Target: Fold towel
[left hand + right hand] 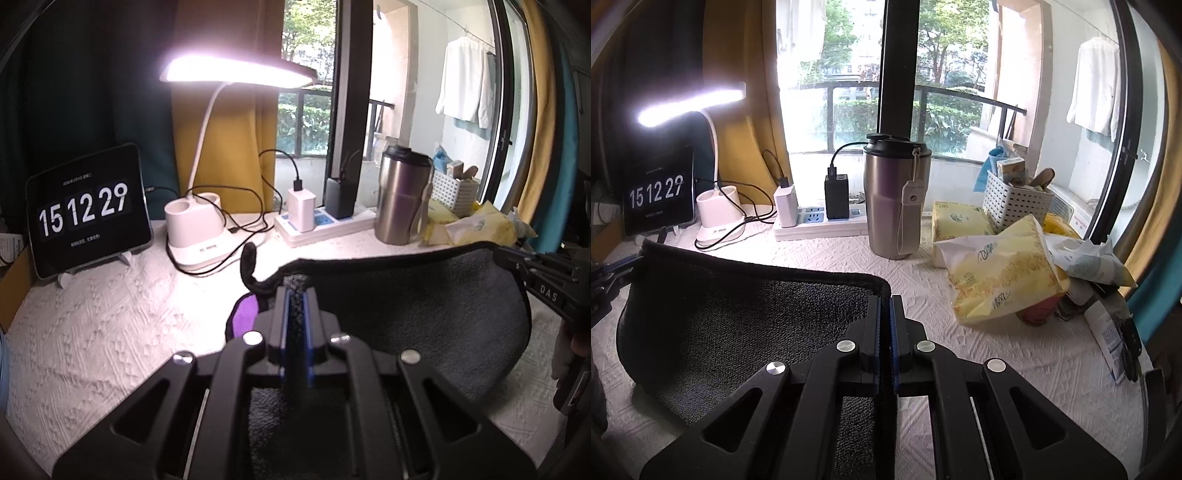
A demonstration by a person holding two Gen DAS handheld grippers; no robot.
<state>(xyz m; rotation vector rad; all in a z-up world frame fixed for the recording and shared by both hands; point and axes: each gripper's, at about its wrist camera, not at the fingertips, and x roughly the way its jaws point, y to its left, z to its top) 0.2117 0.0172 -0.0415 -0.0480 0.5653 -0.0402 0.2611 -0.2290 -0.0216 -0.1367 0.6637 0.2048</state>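
Observation:
A dark grey towel (424,306) with a black hem and a purple patch (245,312) hangs stretched between my two grippers above the white textured tabletop (92,332). My left gripper (295,291) is shut on the towel's left corner. My right gripper (885,299) is shut on the right corner of the towel (746,317). The right gripper also shows at the right edge of the left wrist view (517,262), and the left gripper at the left edge of the right wrist view (613,273).
At the back stand a tablet clock (90,210), a lit white desk lamp (199,236), a power strip with chargers (325,221), a steel tumbler (895,199), a white basket (1015,201) and yellow tissue packs (1001,273). Window glass runs behind.

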